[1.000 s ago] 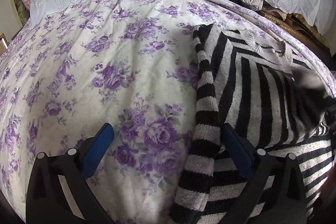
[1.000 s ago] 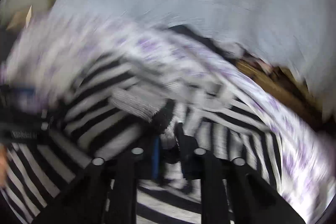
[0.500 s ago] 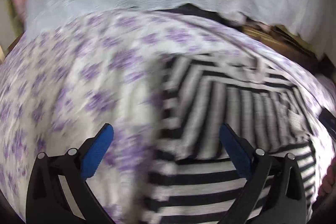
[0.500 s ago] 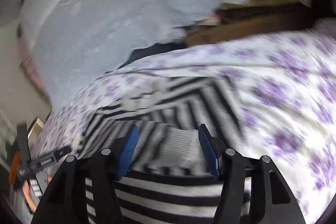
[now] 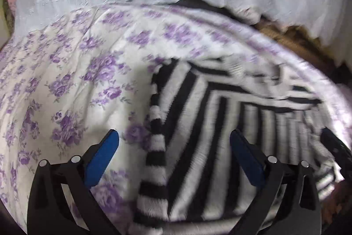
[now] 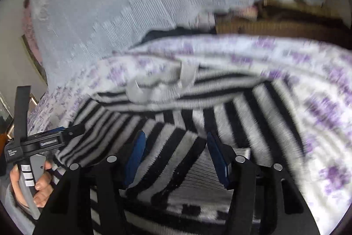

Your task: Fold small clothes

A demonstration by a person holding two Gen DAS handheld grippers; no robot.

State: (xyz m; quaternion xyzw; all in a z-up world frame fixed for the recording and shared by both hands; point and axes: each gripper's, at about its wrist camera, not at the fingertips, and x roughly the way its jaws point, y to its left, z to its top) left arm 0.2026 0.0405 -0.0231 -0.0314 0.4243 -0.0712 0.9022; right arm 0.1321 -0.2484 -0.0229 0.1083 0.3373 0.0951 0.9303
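You're holding your left gripper [image 5: 173,153] wide open, gripping nothing, over the left edge of the fuzzy black-and-white striped sweater [image 5: 220,124] lying centre-right on the purple-flowered white bedspread [image 5: 72,72]. Your right gripper [image 6: 175,160] is hanging half open above its stripes, empty.

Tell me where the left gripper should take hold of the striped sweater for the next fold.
Probably the striped sweater along its long left edge, where the folded sleeve forms a raised ridge. Come from the floral bedspread side, with the left gripper open over that edge: bare bedding there lets one finger slide under.
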